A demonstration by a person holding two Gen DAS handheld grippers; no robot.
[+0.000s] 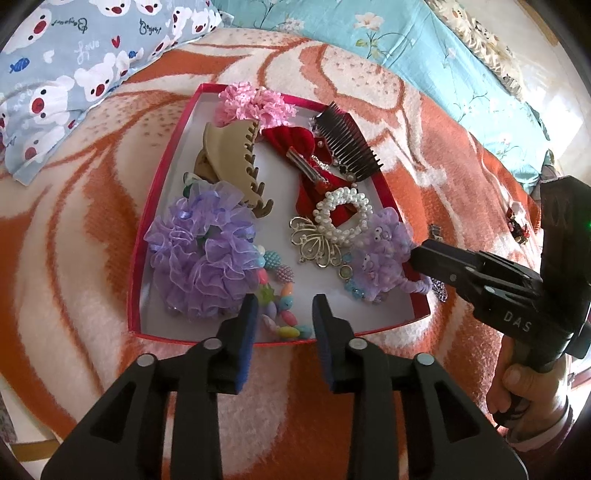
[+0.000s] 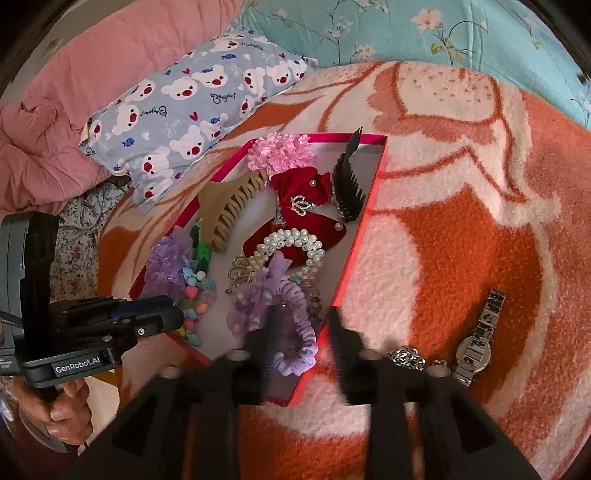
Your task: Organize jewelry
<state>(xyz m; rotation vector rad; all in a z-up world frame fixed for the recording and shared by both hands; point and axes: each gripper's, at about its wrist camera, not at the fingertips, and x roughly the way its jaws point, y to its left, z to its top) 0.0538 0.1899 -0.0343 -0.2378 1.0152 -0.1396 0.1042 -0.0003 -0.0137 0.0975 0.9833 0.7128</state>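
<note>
A red-rimmed box [image 1: 173, 155] [image 2: 354, 251] lies on the blanket, full of hair pieces: a tan claw clip [image 1: 232, 158], a black comb [image 1: 347, 144], a red bow [image 2: 306, 199], a pearl ring [image 2: 291, 243], purple frills [image 1: 207, 254] and coloured beads [image 1: 280, 306]. My left gripper [image 1: 284, 317] is open and empty over the box's near edge. My right gripper [image 2: 301, 332] is open, its blurred fingers straddling a purple scrunchie [image 2: 295, 332] at the box's near right corner; I cannot tell if they touch it.
A silver watch [image 2: 476, 343], a chain piece [image 2: 406, 356] and a small ring [image 2: 439, 365] lie on the orange and white blanket [image 2: 461, 229] right of the box. A bear-print pillow [image 2: 184, 107] and a teal quilt [image 2: 406, 29] lie behind.
</note>
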